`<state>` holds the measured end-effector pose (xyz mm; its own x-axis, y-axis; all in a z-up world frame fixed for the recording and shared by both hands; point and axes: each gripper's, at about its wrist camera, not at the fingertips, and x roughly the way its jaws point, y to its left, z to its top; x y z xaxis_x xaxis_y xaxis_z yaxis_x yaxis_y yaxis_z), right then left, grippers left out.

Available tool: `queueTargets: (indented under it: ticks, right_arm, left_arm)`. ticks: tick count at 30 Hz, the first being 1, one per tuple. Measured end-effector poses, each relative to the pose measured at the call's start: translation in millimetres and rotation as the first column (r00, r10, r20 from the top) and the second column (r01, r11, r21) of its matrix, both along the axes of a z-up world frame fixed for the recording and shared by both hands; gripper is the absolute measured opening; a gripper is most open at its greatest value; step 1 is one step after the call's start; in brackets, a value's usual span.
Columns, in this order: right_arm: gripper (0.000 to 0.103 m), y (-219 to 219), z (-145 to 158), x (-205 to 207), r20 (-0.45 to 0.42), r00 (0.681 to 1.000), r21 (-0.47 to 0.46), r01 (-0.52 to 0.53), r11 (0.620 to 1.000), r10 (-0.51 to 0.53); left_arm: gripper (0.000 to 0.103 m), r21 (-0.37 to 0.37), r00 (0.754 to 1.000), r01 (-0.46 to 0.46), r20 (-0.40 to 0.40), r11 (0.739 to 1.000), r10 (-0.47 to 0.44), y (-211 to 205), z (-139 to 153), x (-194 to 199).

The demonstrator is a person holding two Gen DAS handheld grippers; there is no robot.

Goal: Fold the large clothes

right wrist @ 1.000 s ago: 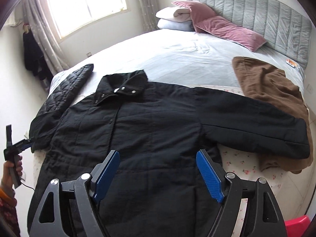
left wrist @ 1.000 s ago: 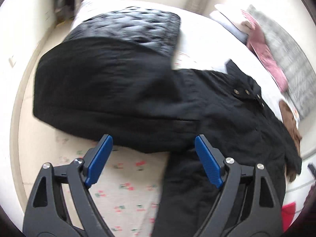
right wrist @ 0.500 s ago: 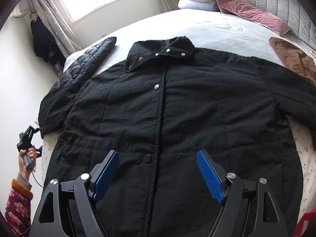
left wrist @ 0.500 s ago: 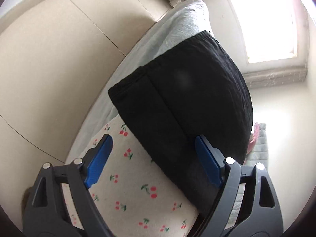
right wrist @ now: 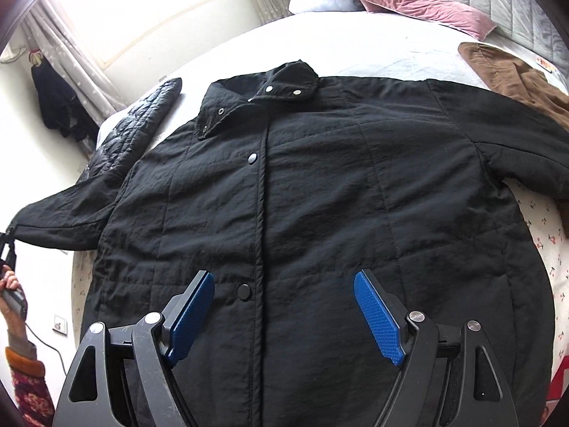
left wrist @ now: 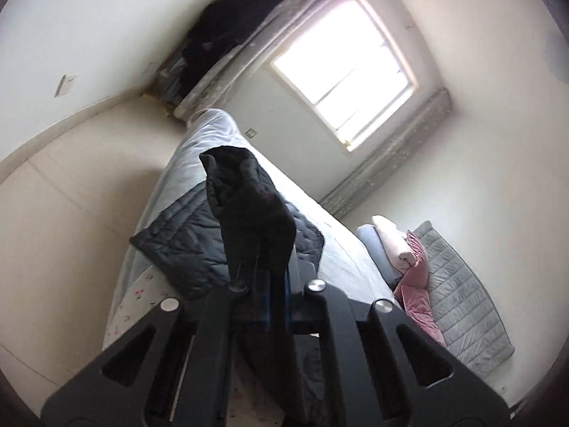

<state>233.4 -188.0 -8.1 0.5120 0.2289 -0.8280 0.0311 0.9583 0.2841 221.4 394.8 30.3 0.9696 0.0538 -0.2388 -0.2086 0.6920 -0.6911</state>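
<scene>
Sleeve cuff (left wrist: 245, 206) clamped in left hand-held gripper (left wrist: 274, 306), best carried flat across black coat (right wrist: 302, 195); right hand-held gripper (right wrist: 284, 316) held released at lower centre.

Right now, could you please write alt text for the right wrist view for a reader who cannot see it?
A black coat lies buttoned and face up on a bed, with the open right gripper hovering over its lower front. At far left, the left gripper pinches one sleeve's cuff; a brown garment lies at upper right.
</scene>
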Motion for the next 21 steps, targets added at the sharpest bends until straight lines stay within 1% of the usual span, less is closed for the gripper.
queueTargets:
  ticks: [1, 3, 6, 9, 11, 12, 13, 14, 15, 16, 17, 18, 19, 20, 21]
  right_arm:
    - [0.082, -3, 0, 0, 0.000, 1.000, 0.009, 0.009, 1.000, -0.009]
    - [0.082, -9, 1, -1, -0.002, 1.000, 0.029, 0.027, 0.999, -0.027]
    - [0.082, -16, 2, 0, -0.003, 0.999, 0.047, 0.035, 0.998, -0.035]
    - [0.082, -20, 3, 0, 0.002, 0.999, 0.058, 0.042, 0.997, -0.042]
    - [0.082, -24, 3, 0, 0.005, 0.999, 0.070, 0.048, 0.996, -0.049]
    - [0.082, -26, 3, 0, 0.005, 0.999, 0.074, 0.052, 0.996, -0.052]
    - [0.082, -28, 3, -1, 0.005, 0.999, 0.078, 0.053, 0.995, -0.054]
    - [0.082, -31, 3, -1, 0.006, 0.998, 0.082, 0.056, 0.995, -0.057]
    - [0.082, -33, 3, -1, 0.006, 0.998, 0.084, 0.060, 0.995, -0.061]
    - [0.082, -35, 3, -2, 0.007, 0.998, 0.086, 0.063, 0.994, -0.064]
    - [0.082, -38, 3, -2, 0.009, 0.998, 0.091, 0.065, 0.994, -0.066]
    - [0.082, -40, 2, -3, 0.009, 0.998, 0.099, 0.063, 0.993, -0.064]
    - [0.082, -43, 1, -3, 0.009, 0.998, 0.110, 0.054, 0.992, -0.056]
    - [0.082, -45, 0, -3, 0.010, 0.999, 0.122, 0.041, 0.992, -0.042]
    - [0.082, -48, -1, -4, 0.008, 1.000, 0.131, 0.029, 0.991, -0.030]
  left_arm:
    - [0.006, 0.032, 0.999, 0.044, 0.030, 0.999, -0.045, -18, 19, 3]
    - [0.006, 0.094, 0.990, 0.125, 0.059, 0.988, -0.131, -50, 51, 17]
    - [0.006, 0.170, 0.964, 0.246, 0.062, 0.954, -0.259, -104, 86, 41]
    - [0.006, 0.207, 0.924, 0.366, 0.030, 0.907, -0.380, -170, 99, 59]
    - [0.006, 0.225, 0.892, 0.442, -0.010, 0.868, -0.452, -214, 98, 74]
    - [0.006, 0.234, 0.870, 0.486, -0.038, 0.842, -0.492, -239, 95, 81]
    - [0.006, 0.238, 0.848, 0.526, -0.066, 0.817, -0.527, -255, 89, 84]
    - [0.008, 0.237, 0.814, 0.578, -0.107, 0.781, -0.570, -278, 82, 91]
    - [0.015, 0.219, 0.767, 0.641, -0.152, 0.735, -0.624, -294, 74, 96]
    - [0.022, 0.183, 0.704, 0.710, -0.210, 0.680, -0.679, -311, 67, 101]
    - [0.034, 0.143, 0.641, 0.765, -0.268, 0.628, -0.719, -324, 58, 108]
    - [0.041, 0.124, 0.621, 0.778, -0.299, 0.616, -0.724, -331, 52, 108]
    - [0.046, 0.126, 0.627, 0.772, -0.314, 0.623, -0.713, -333, 49, 106]
    - [0.059, 0.140, 0.643, 0.758, -0.320, 0.637, -0.695, -329, 46, 105]
    - [0.067, 0.159, 0.667, 0.738, -0.319, 0.656, -0.673, -321, 45, 102]
